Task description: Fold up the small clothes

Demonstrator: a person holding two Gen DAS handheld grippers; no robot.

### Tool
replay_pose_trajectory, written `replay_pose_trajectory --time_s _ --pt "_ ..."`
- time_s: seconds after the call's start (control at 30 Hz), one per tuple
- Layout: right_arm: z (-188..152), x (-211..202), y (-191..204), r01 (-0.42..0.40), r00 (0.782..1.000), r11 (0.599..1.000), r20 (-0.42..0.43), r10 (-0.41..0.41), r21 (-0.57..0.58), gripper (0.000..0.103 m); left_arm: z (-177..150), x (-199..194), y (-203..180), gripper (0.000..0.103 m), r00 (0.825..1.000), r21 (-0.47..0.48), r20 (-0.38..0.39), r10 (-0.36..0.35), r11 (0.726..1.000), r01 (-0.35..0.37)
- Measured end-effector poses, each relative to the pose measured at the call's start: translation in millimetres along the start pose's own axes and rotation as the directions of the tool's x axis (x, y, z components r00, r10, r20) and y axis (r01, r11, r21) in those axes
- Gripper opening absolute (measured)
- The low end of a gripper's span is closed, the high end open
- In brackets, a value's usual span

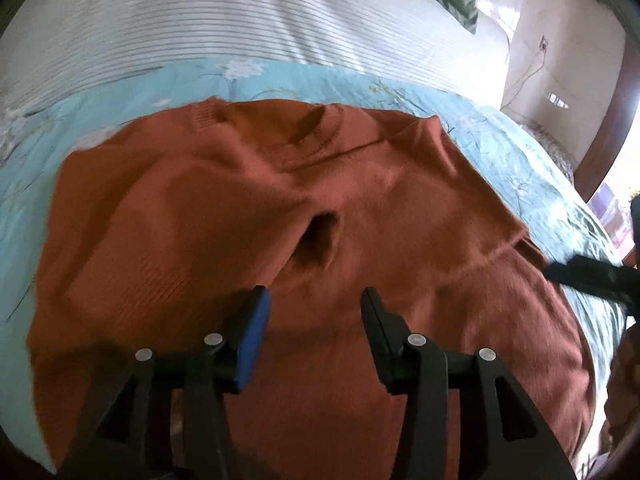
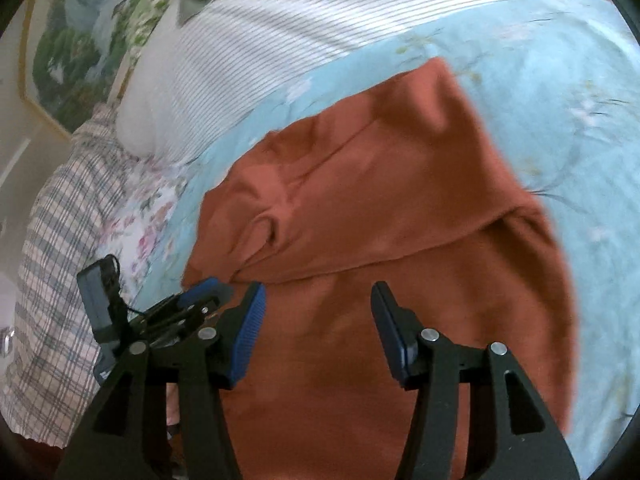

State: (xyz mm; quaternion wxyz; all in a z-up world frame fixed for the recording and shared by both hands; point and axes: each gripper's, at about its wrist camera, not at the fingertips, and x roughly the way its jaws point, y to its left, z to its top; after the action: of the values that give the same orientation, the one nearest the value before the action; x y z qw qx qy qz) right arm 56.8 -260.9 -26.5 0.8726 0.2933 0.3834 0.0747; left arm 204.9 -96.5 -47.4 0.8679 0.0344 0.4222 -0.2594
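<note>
Sleeves lie folded in across the sweater (image 1: 320, 208) on the quilt (image 1: 120, 92); body fold remains. Left gripper (image 1: 314, 308) and right gripper (image 2: 318, 300) hover above it, open, empty.

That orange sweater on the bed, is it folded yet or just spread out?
Partly folded. The orange sweater has one layer doubled over its lower part, its edge running across the middle, still rumpled.

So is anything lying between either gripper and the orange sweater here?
Nothing visible. The left gripper and right gripper both hang open directly over the orange sweater, which lies on the blue bedspread with nothing on top of it.
</note>
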Motion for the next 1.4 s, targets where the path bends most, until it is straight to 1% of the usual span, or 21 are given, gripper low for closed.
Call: replay_pose_trajectory --time_s 0.03,0.13,0.17,0.23,0.27,0.37,0.53,0.6,0.67,0.7,0.77,0.87,0.93,1.0,1.07,1.2,1.3,1.4 --pt "-1 8 6 -0.013 1.0 1.0 -0.014 0.013 -0.01 0.056 -6 -9 6 0.048 1.0 -0.009 0.006 0.008 1.0 -0.008" --pt "-2 35 27 -0.058 0.996 0.998 -0.062 0.056 -0.033 0.056 -22 -36 38 0.048 0.998 -0.067 0.018 0.064 0.996 -0.063" --pt "-2 45 34 -0.078 0.994 0.996 -0.078 0.075 -0.038 0.056 -25 -42 49 0.048 0.997 -0.09 0.021 0.081 0.993 -0.079" --pt "-3 64 49 -0.118 0.988 0.992 -0.105 0.113 -0.041 0.056 -30 -56 77 0.046 0.99 -0.142 0.03 0.137 0.981 -0.131" --pt "-3 74 56 -0.136 0.984 0.99 -0.12 0.131 -0.039 0.056 -31 -60 87 0.046 0.986 -0.156 0.033 0.164 0.975 -0.157" --pt "-4 105 73 -0.19 0.97 0.982 -0.156 0.185 -0.018 0.056 -38 -69 123 0.046 0.963 -0.195 0.015 0.269 0.946 -0.261" --pt "-5 158 86 -0.227 0.95 0.972 -0.21 0.233 0.053 0.056 -48 -61 158 0.046 0.939 -0.243 -0.032 0.342 0.909 -0.339" --pt "-7 173 92 -0.246 0.939 0.967 -0.229 0.256 0.072 0.047 -48 -57 164 0.046 0.942 -0.264 -0.04 0.333 0.906 -0.331" --pt "-9 179 100 -0.265 0.933 0.962 -0.235 0.273 0.066 0.014 -49 -54 167 0.046 0.942 -0.274 -0.042 0.332 0.903 -0.33" --pt "-9 177 102 -0.272 0.932 0.96 -0.233 0.278 0.06 0.009 -50 -54 168 0.046 0.942 -0.275 -0.044 0.334 0.902 -0.333" --pt "-7 168 106 -0.282 0.937 0.958 -0.202 0.285 0.041 0.008 -49 -51 167 0.046 0.94 -0.276 -0.046 0.337 0.9 -0.336" --pt "1 138 102 -0.286 0.949 0.958 -0.124 0.288 0.033 0.008 -46 -51 169 0.047 0.94 -0.287 -0.044 0.338 0.897 -0.336" --pt "9 111 91 -0.284 0.957 0.957 -0.048 0.287 0.051 0.007 -44 -51 170 0.047 0.94 -0.295 -0.043 0.338 0.895 -0.336" --pt "16 88 80 -0.281 0.96 0.956 0.025 0.28 0.081 0.007 -42 -49 170 0.046 0.939 -0.3 -0.042 0.342 0.892 -0.339" --pt "24 63 64 -0.276 0.959 0.954 0.104 0.265 0.113 0.007 -41 -48 170 0.046 0.937 -0.301 -0.042 0.346 0.89 -0.342" --pt "42 23 31 -0.267 0.943 0.944 0.254 0.215 0.192 0.007 -40 -46 170 0.046 0.934 -0.293 -0.042 0.354 0.89 -0.35" --pt "50 8 7 -0.267 0.929 0.928 0.324 0.177 0.259 0.007 -39 -47 171 0.046 0.935 -0.295 -0.038 0.352 0.89 -0.347" --pt "52 7 -13 -0.239 0.934 0.917 0.336 0.126 0.319 0.007 -39 -46 173 0.046 0.935 -0.298 -0.037 0.352 0.889 -0.347"
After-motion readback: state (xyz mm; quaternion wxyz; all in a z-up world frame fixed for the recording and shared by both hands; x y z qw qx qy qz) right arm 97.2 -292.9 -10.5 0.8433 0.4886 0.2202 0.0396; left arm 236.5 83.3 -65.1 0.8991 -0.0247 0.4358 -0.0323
